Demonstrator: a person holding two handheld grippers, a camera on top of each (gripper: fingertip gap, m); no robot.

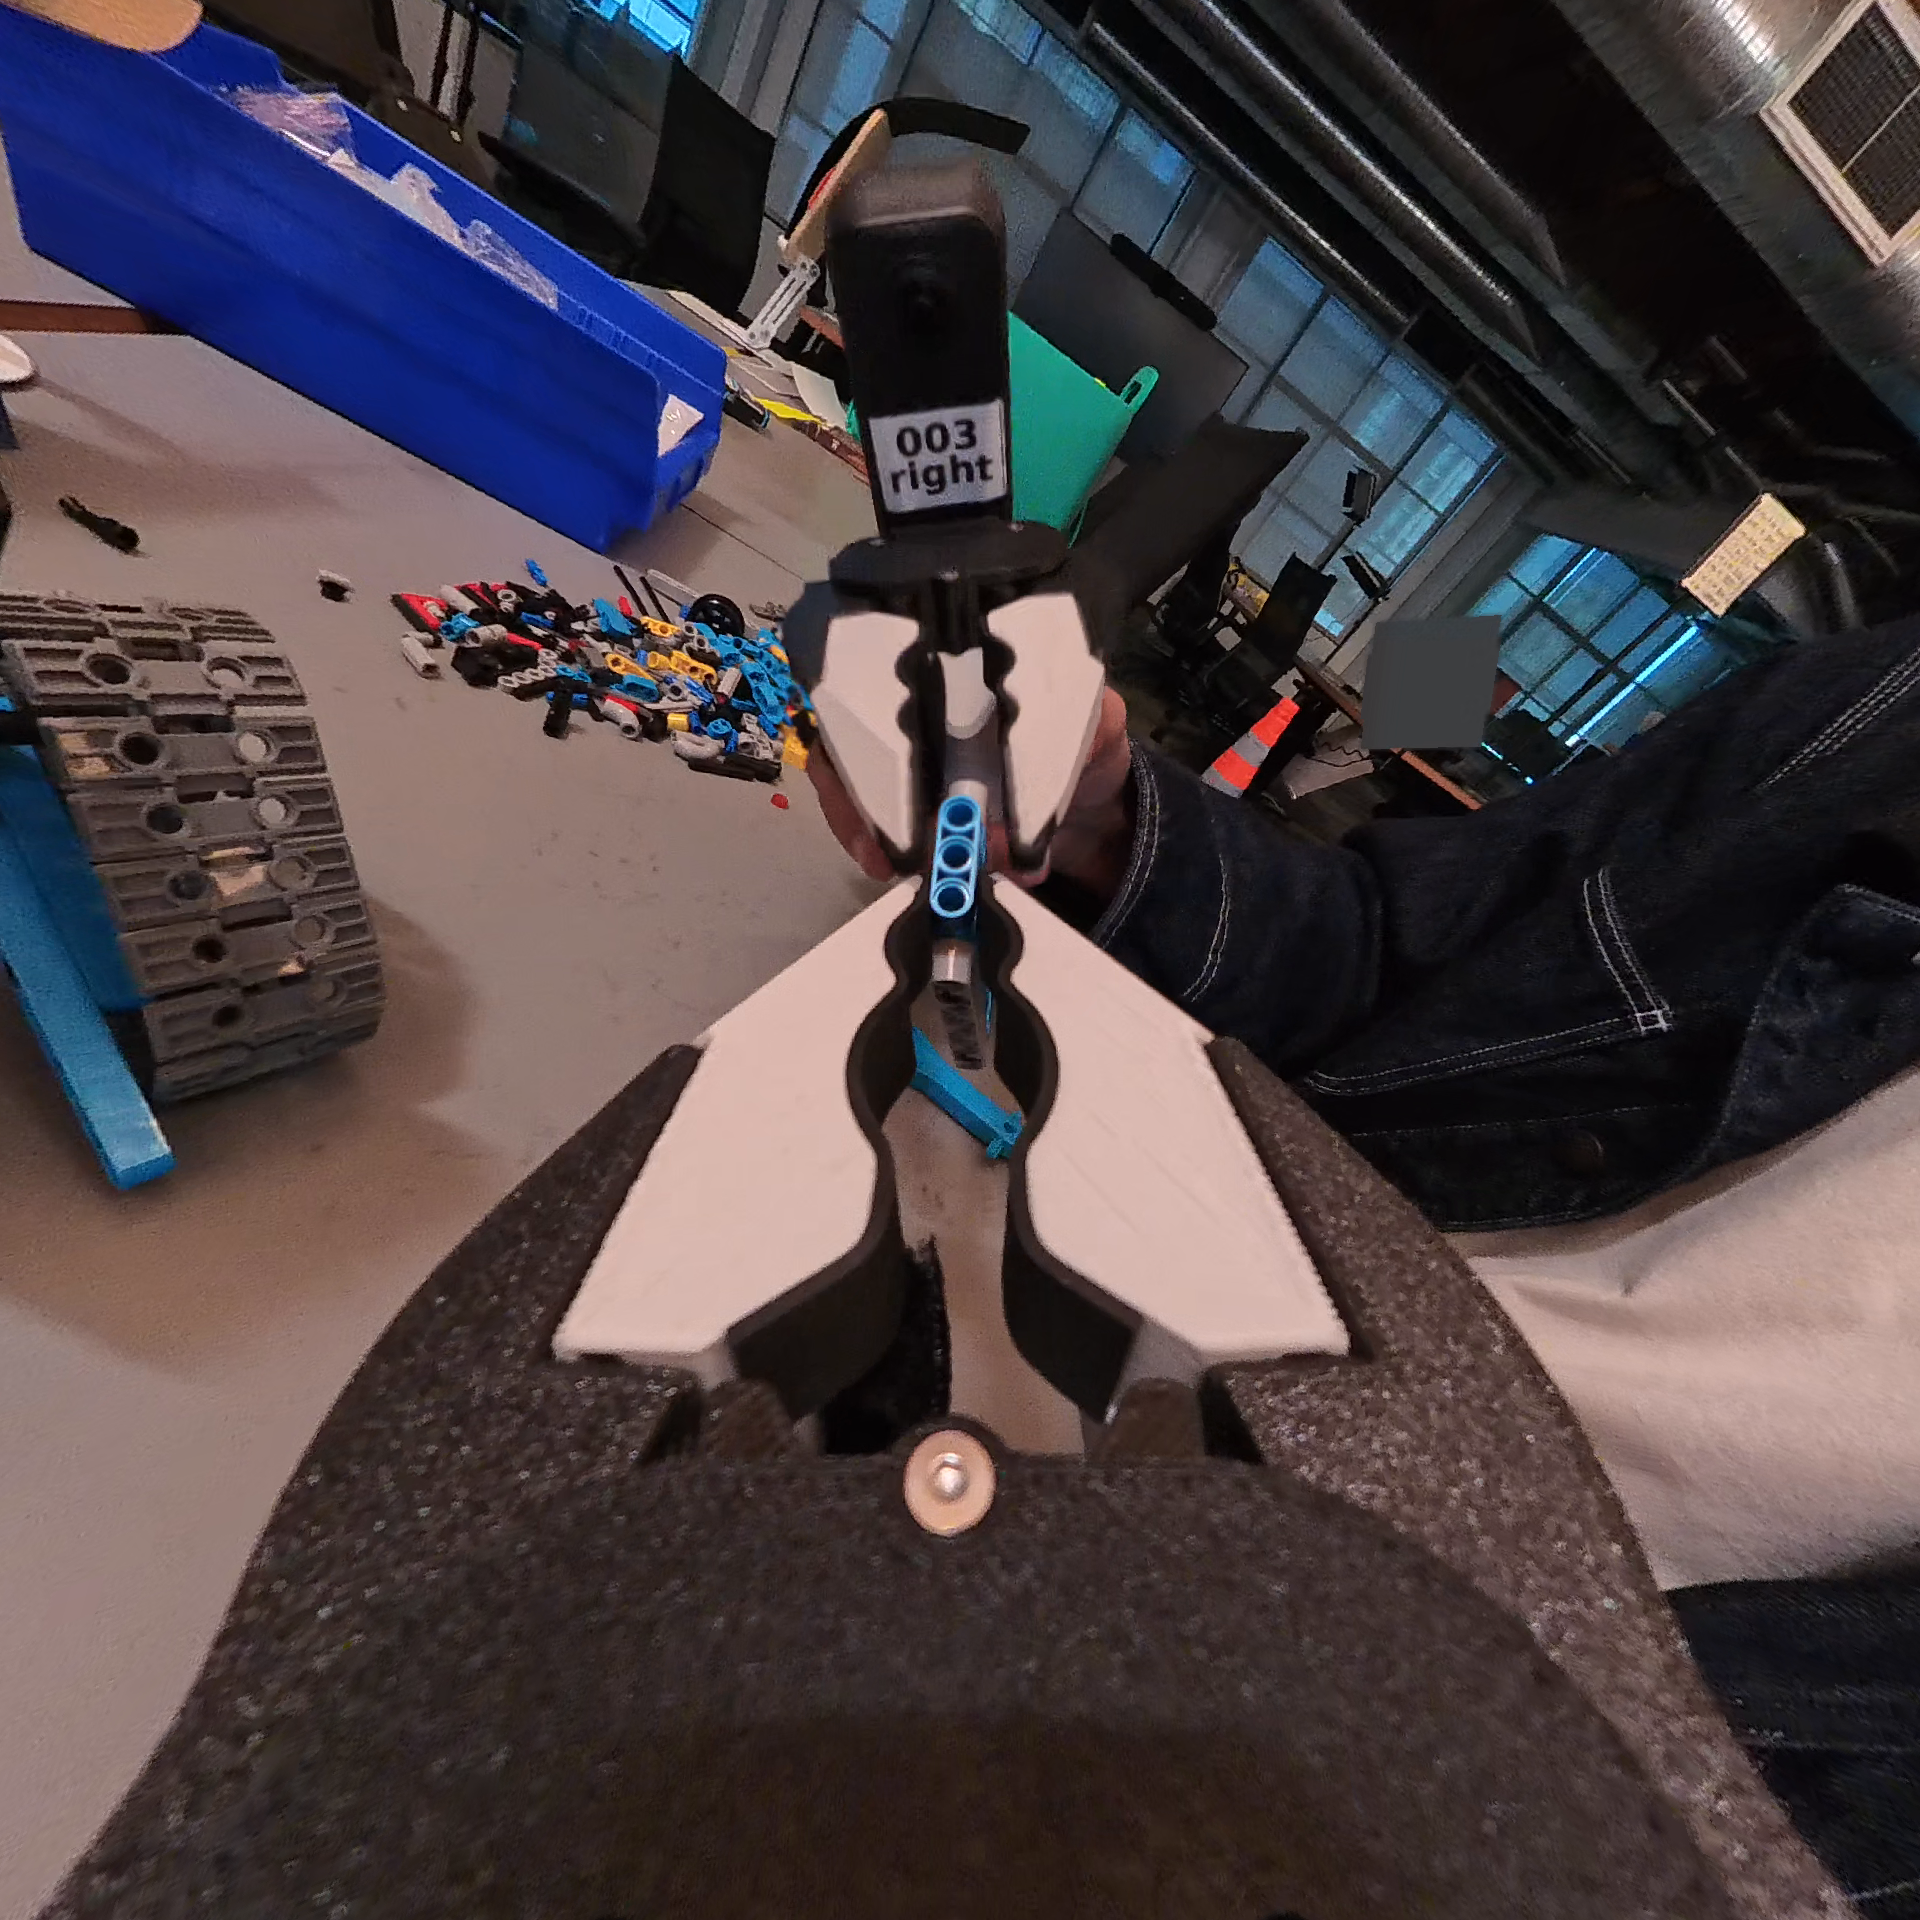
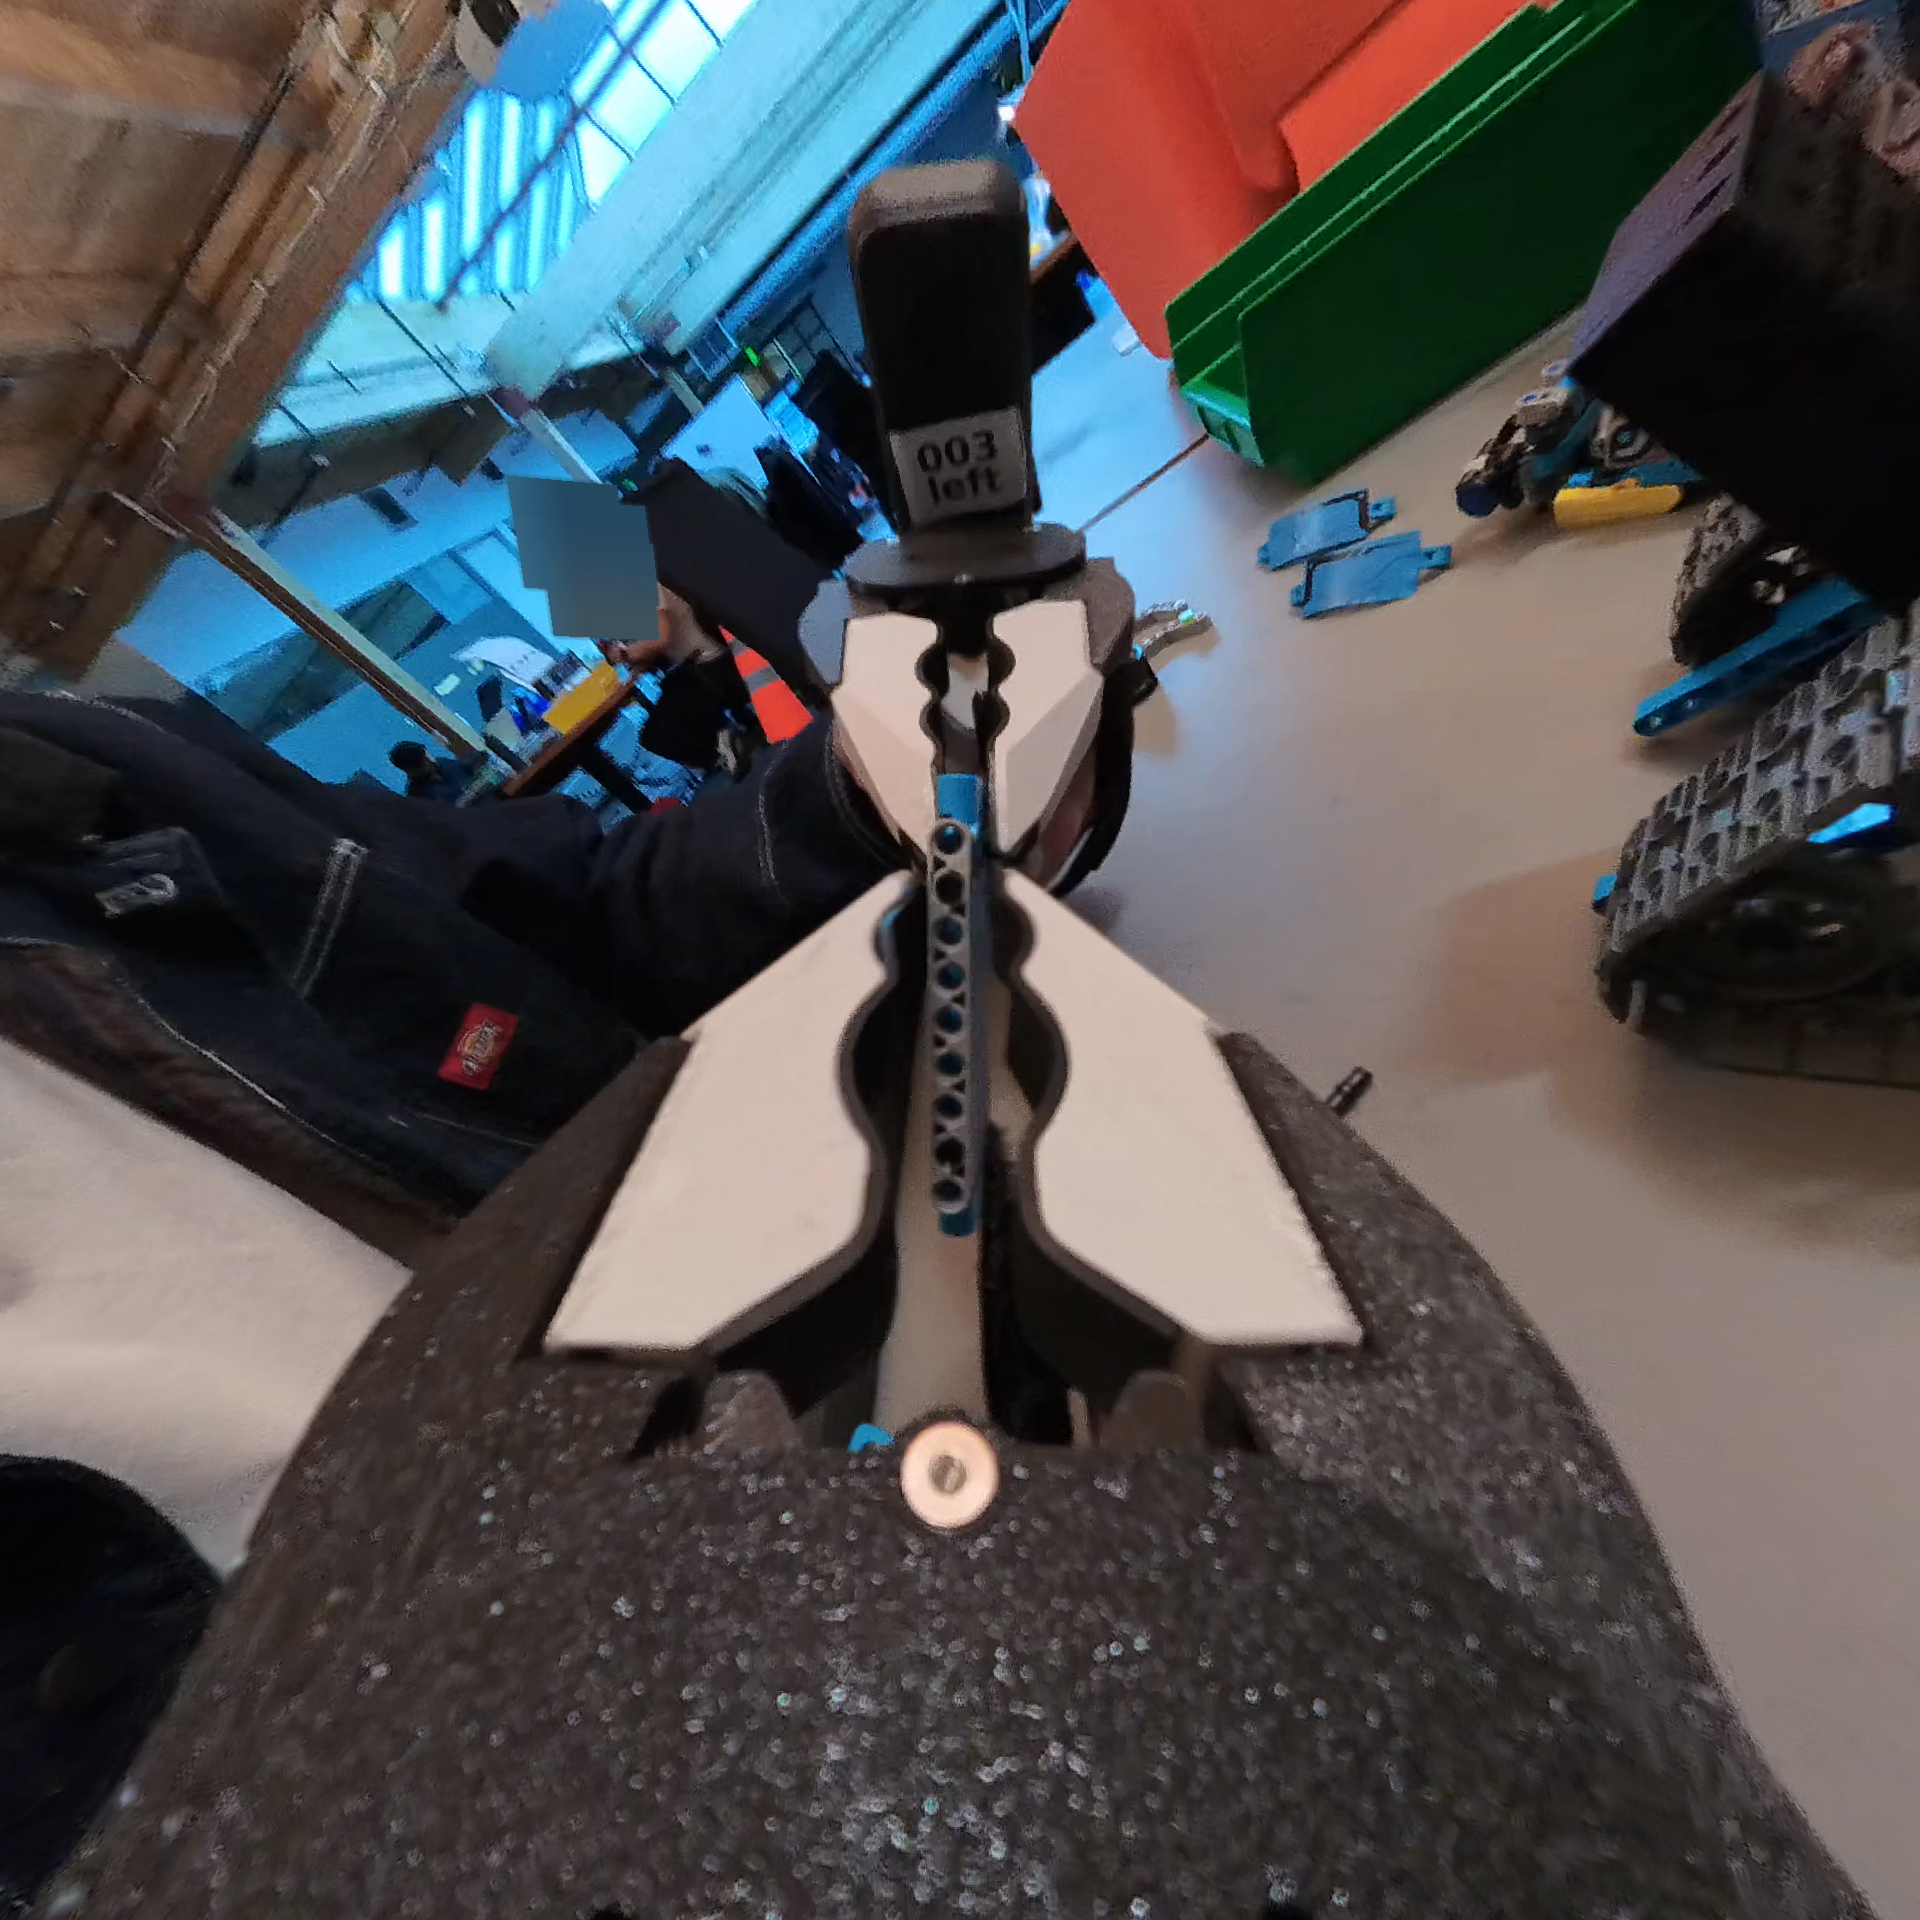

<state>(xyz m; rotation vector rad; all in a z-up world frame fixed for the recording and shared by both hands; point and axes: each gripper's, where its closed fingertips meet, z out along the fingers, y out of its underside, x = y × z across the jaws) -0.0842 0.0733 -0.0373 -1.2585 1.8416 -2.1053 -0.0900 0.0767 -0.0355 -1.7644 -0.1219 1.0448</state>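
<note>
My left gripper (image 1: 956,906) and right gripper (image 2: 953,885) point at each other, tip to tip, above the grey table (image 1: 540,935). The left gripper is shut on a short blue beam (image 1: 956,857) with three holes showing, which sticks out past its tips. More blue and black parts sit deeper between its fingers. The right gripper is shut on a long grey beam (image 2: 951,1029) with a row of holes, lying along its jaws. The grey beam's far end meets the blue piece (image 2: 958,802) in the left gripper (image 2: 961,844). A hand (image 1: 1096,800) holds the right gripper (image 1: 961,871).
A tracked vehicle model (image 1: 197,831) stands on the table, also in the right wrist view (image 2: 1787,883). A pile of small coloured parts (image 1: 613,665) lies behind a blue bin (image 1: 343,281). Green bins (image 2: 1455,291), flat blue parts (image 2: 1351,551) and a denim sleeve (image 1: 1455,935) are nearby. My two grippers' fingertips are within a few centimetres of each other.
</note>
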